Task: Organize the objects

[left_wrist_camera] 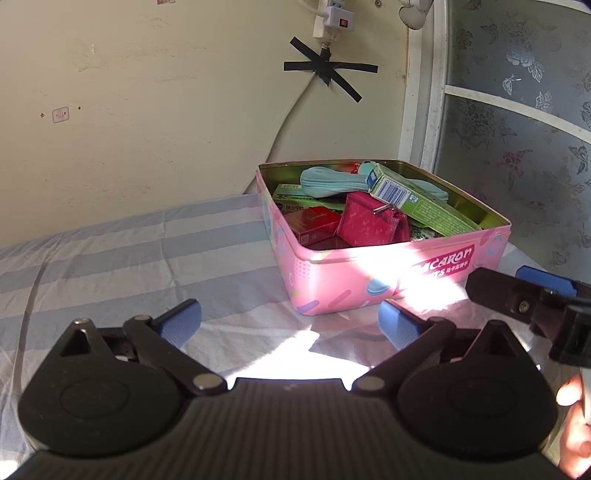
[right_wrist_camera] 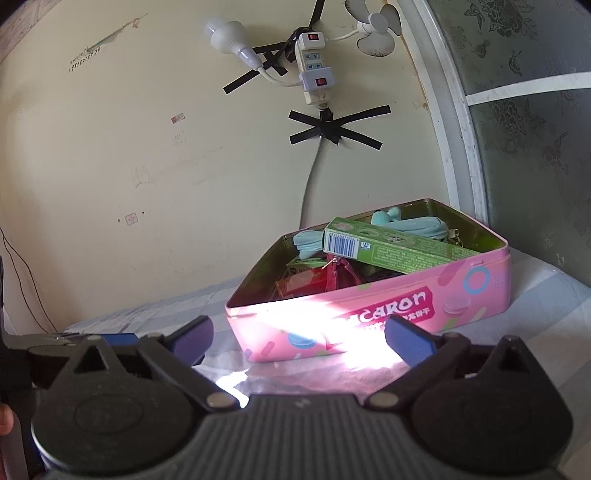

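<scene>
Sitting on the striped sheet (left_wrist_camera: pixel 110 258) by the wall, the pink tin (left_wrist_camera: pixel 388 280) holds a green box (right_wrist_camera: pixel 391 247) and red purse (left_wrist_camera: pixel 369 221) – only the right view shows the bulb (right_wrist_camera: pixel 225 33). Left gripper (left_wrist_camera: pixel 290 326) and right gripper (right_wrist_camera: pixel 299 339) hover before it, angled downward, jaws wide, empty.

**Background fixtures, taken relative to the power strip**

Power strip (right_wrist_camera: pixel 312 68) hung on a cream wall (right_wrist_camera: pixel 147 147). Black tape cross (right_wrist_camera: pixel 334 127) sat just below it; white bulb (right_wrist_camera: pixel 229 35) to its left; small white fan (right_wrist_camera: pixel 376 33) to its right. Striped sheet (left_wrist_camera: pixel 110 251) lay well below.
</scene>
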### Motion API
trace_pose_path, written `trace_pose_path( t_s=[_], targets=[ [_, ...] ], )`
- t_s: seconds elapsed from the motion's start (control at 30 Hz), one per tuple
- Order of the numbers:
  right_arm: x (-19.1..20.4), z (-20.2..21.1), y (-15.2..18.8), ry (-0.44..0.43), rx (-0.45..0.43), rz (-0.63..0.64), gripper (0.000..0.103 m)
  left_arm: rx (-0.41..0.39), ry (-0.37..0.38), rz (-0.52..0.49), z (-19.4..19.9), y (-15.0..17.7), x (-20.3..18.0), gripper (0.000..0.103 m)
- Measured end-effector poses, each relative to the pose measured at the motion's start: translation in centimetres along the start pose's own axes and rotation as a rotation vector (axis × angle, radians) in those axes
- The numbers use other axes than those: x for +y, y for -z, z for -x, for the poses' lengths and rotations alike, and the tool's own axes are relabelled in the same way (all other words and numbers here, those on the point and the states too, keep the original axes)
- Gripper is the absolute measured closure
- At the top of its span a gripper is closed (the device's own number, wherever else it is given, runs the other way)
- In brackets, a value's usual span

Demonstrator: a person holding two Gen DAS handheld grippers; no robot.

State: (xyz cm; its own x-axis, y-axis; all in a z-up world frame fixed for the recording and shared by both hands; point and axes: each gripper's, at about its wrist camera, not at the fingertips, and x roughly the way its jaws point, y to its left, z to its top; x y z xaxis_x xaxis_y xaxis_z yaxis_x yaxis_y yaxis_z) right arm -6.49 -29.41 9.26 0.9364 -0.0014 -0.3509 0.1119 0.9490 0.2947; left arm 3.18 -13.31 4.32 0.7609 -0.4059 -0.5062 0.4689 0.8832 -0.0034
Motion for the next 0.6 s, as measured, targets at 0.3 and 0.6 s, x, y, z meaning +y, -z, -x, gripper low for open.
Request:
trace_pose_path(
  t_s=[0.3, 0.6],
  targets=[
    [-0.6, -0.4, 0.2, -0.002, 0.012, -0.02, 0.0, 0.003, -0.047, 0.01, -0.1, -0.2, 0.0, 0.0],
    [-1.1, -0.5, 0.5, -0.001, 0.015, -0.036, 0.0, -0.018, -0.091, 0.0, 0.3, -0.5, -0.4, 0.0]
  ],
)
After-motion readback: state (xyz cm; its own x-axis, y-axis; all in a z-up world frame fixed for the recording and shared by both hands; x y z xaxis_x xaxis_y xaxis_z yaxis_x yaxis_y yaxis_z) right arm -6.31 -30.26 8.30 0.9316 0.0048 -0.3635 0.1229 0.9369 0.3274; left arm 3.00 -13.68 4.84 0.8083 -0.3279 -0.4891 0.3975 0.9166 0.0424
